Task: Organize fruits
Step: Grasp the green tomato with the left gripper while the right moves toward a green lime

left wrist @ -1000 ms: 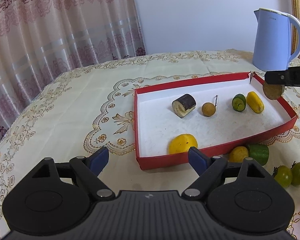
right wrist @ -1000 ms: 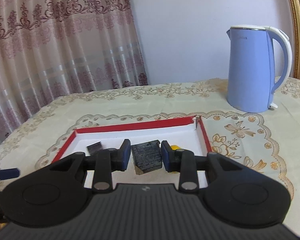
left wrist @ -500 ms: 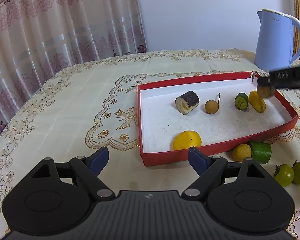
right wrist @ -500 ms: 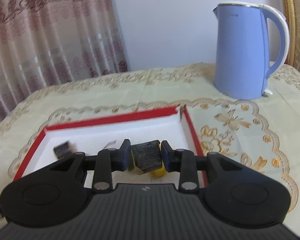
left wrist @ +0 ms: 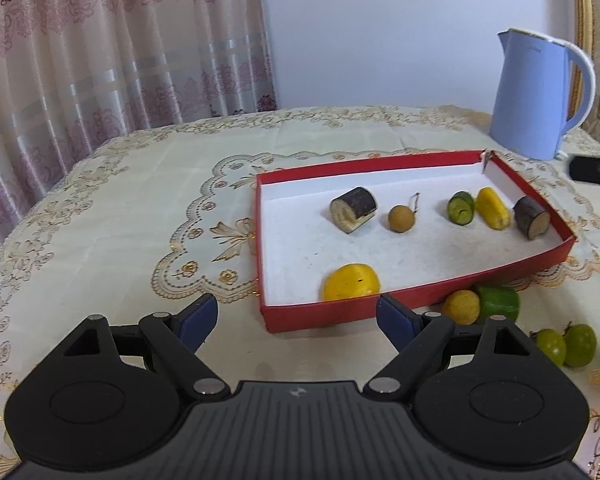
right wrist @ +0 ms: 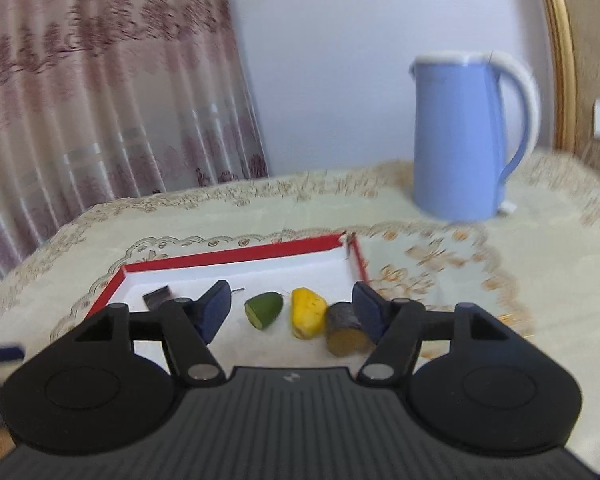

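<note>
The right claw (right wrist: 292, 312) stood with its jaws apart, having just been opening, and nothing was pressed between its blue pads (right wrist: 216, 310). The dark-skinned fruit chunk (right wrist: 346, 334) lay on the white floor of the red tray (right wrist: 236, 258), just inside the right-hand pad – close beside it, though the blur made it hard to say whether they touched. To the chunk's left sat a yellow piece (right wrist: 308, 312) and a cut green piece (right wrist: 264, 310), both in the gap between the pads but lying free on the tray floor.

The left claw (left wrist: 298, 316) hovered wide and empty over the bench (left wrist: 140, 208), in front of the tray's near wall (left wrist: 340, 314). From its view the same dark chunk (left wrist: 532, 218) rested at the tray's far right end, next to the yellow piece (left wrist: 493, 208) and green piece (left wrist: 460, 208). Further left in the tray lay a small brown stemmed fruit (left wrist: 401, 219), a second dark-skinned chunk (left wrist: 354, 210) and, near the front wall, a yellow fruit (left wrist: 351, 282).

Outside the tray, against its near right wall, sat a small yellow fruit (left wrist: 462, 306) touching a green one (left wrist: 498, 304) – and further right, two small green fruits (left wrist: 566, 346) side by side. A blue kettle (left wrist: 534, 96) stood at the back of the bench.
</note>
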Motion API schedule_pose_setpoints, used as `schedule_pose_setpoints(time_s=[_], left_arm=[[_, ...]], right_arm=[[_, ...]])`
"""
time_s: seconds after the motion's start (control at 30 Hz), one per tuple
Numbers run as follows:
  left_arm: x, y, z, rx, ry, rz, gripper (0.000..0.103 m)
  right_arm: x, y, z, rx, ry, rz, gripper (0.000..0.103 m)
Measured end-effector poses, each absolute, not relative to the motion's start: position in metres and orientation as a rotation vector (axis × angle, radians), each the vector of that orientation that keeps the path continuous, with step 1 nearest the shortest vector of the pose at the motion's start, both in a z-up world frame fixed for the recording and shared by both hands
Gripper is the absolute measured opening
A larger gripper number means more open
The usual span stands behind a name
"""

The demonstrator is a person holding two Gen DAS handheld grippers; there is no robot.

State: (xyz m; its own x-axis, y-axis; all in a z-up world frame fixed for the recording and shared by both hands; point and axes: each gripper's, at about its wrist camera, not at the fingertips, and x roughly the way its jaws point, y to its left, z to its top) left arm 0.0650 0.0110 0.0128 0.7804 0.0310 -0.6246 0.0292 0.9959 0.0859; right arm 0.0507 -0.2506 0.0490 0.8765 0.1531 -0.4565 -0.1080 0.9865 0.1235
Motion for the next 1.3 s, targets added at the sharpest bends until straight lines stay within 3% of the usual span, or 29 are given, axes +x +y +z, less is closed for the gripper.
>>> schedule_pose_setpoints(time_s=[0.03, 0.1, 0.2, 0.27, 0.6, 0.87, 1.13, 1.3], left_arm=[[0.065, 0.010, 0.013, 0.089, 0.675, -0.004, 0.087], [0.064, 0.008, 0.014, 0.077, 0.674, -0.020, 0.087], [0.062, 0.005, 0.014, 0.064, 0.674, -0.052, 0.087], [0.060, 0.002, 0.012, 0.062, 0.676, -0.078, 0.087], [0.038, -0.030, 0.007, 0.093, 0.667, -0.236, 0.087], [0.035, -0.070, -0.003, 0.116, 0.708, -0.308, 0.087], [0.034, -0.088, -0.009, 0.162, 0.692, -0.347, 0.087], [0.040, -0.093, -0.017, 0.171, 0.715, -0.343, 0.087]], right_arm=[[0.039, -0.250, 0.051, 0.056, 0.478, 0.135, 0.081], [0.016, -0.245, 0.051, -0.030, 0.467, 0.103, 0.089], [-0.003, -0.240, 0.043, -0.083, 0.500, 0.084, 0.092], [-0.011, -0.242, 0.035, -0.051, 0.526, 0.069, 0.103], [-0.036, -0.255, 0.023, -0.053, 0.591, -0.083, 0.103], [-0.076, -0.283, 0.046, -0.069, 0.565, -0.148, 0.103], [-0.131, -0.359, 0.096, 0.473, 0.364, 0.274, 0.103], [-0.094, -0.330, 0.061, 0.284, 0.510, 0.057, 0.103]])
